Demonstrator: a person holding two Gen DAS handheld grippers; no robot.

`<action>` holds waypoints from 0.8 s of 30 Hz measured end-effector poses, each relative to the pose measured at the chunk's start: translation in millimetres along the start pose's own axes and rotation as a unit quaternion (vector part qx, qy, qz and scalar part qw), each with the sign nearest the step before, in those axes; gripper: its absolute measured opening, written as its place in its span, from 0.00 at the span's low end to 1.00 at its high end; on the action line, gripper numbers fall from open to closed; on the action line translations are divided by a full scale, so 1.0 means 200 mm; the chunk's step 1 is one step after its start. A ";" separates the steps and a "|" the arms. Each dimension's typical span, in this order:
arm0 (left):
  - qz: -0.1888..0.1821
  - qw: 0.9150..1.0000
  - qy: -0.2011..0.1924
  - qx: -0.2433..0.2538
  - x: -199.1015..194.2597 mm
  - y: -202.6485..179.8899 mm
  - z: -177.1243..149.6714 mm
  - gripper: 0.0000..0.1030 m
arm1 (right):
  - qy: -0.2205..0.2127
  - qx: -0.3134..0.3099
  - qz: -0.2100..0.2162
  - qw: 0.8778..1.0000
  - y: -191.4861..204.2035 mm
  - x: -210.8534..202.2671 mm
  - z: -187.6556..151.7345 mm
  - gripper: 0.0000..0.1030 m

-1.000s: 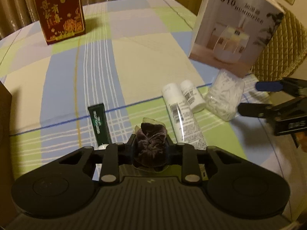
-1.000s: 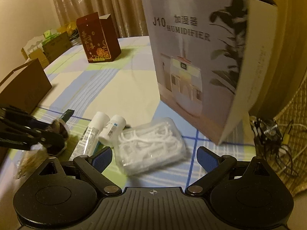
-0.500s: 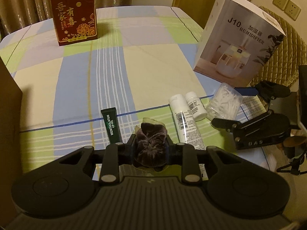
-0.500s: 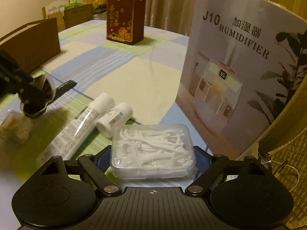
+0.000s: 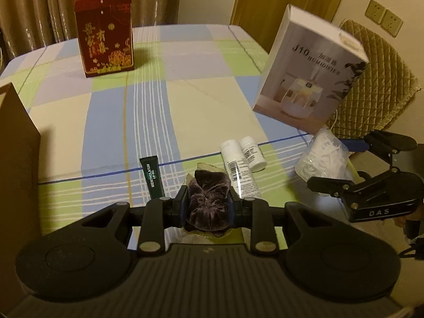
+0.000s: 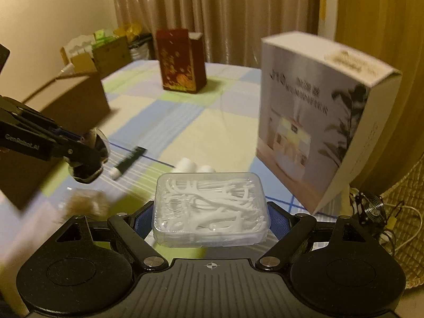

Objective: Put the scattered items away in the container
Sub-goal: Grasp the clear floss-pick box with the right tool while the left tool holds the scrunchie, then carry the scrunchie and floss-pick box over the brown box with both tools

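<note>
Both grippers have risen since 0.5 s ago: floss-pick box (image 6: pixel 210 212), then on the cloth, is now lifted clear, pinched between the blue pads (image 6: pixel 277 221) of the right gripper (image 6: pixel 210 218), jaws closed to box width. Left gripper (image 5: pixel 208 206) jaws nearly closed on a dark purple velvet scrunchie (image 5: pixel 208 201) in a clear wrapper, held above the table's near edge. Below & ahead of left gripper: green Mentholatum lip-gel tube (image 5: pixel 153 176) w/ white cap, white tube (image 5: pixel 238 168) & small white bottle (image 5: pixel 253 153) side by side, all lying on the cloth. Brown cardboard box (image 5: pixel 16 143) at far left, beside left gripper. Table (image 5: pixel 185 100) has a blue/green/cream plaid cloth; red gift box (image 5: pixel 104 34) stands at back, J10 humidifier box (image 5: pixel 308 66) at right edge. Beige curtains (image 6: pixel 212 13) behind, quilted chair (image 5: pixel 376 79) at right
</note>
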State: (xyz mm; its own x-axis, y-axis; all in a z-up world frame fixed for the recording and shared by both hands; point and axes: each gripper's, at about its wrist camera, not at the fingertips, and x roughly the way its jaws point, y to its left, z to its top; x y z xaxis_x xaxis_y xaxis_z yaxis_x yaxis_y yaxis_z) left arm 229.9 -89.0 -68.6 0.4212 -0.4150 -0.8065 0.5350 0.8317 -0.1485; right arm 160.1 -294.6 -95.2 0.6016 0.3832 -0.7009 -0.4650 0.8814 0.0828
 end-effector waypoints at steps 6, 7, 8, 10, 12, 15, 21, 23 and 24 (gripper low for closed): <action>-0.001 1.000 -0.026 -0.007 -0.19 0.03 -0.03 0.23 | -0.018 -0.013 0.030 0.999 0.14 -0.10 0.09 0.85; 0.001 0.999 -0.031 -0.011 -0.23 0.05 -0.04 0.23 | -0.022 -0.016 0.036 0.999 0.17 -0.11 0.11 0.85; 0.003 0.999 -0.036 -0.014 -0.26 0.06 -0.05 0.23 | -0.025 -0.020 0.044 0.999 0.20 -0.12 0.13 0.85; 0.008 0.999 -0.048 -0.021 -0.34 0.10 -0.07 0.23 | -0.031 -0.026 0.065 0.997 0.27 -0.13 0.16 0.85; 0.014 0.998 -0.059 -0.029 -0.42 0.14 -0.11 0.23 | -0.035 -0.035 0.087 0.995 0.35 -0.14 0.19 0.85; 0.026 0.996 -0.074 -0.044 -0.53 0.23 -0.16 0.23 | -0.037 -0.054 0.120 0.991 0.50 -0.11 0.25 0.85; 0.072 0.991 -0.088 -0.075 -0.74 0.47 -0.28 0.23 | -0.054 -0.098 0.171 0.979 0.79 -0.07 0.37 0.85; 0.090 0.988 -0.093 -0.084 -0.82 0.55 -0.33 0.23 | -0.059 -0.109 0.188 0.974 0.88 -0.05 0.41 0.85; 0.099 0.987 -0.094 -0.088 -0.85 0.58 -0.35 0.23 | -0.061 -0.115 0.195 0.972 0.92 -0.04 0.43 0.85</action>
State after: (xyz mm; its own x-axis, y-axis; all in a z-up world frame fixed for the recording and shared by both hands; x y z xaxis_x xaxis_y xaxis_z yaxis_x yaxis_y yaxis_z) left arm 169.5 104.8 12.1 0.6426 -0.2846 -0.7114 0.2994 0.9479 -0.1087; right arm 124.9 -112.1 -14.0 0.4161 0.7187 -0.5570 -0.7981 0.5822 0.1551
